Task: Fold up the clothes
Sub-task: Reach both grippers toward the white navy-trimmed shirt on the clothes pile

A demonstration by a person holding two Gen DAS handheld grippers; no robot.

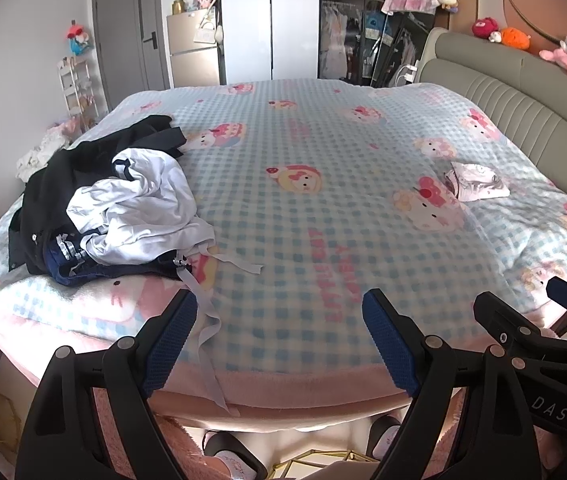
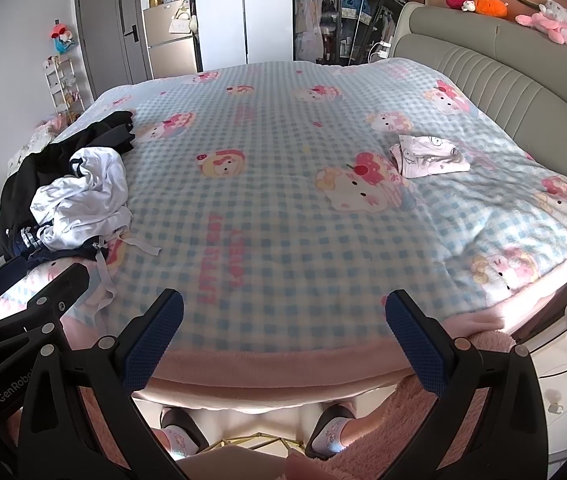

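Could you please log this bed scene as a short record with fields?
surface: bed with checked blanket
unfolded: pile of dark and white clothes, left side of bed
folded: small pale garment, right side near headboard
left gripper: open, empty, above near edge
right gripper: open, empty, above near edge
progress: pile not yet touched

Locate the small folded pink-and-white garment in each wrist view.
Left wrist: folded pink-and-white garment lies right of centre, near the headboard side.
Right wrist: same garment sits right of centre, higher in the frame.
Shared landmark: the crumpled white garment on the dark clothes pile at left.
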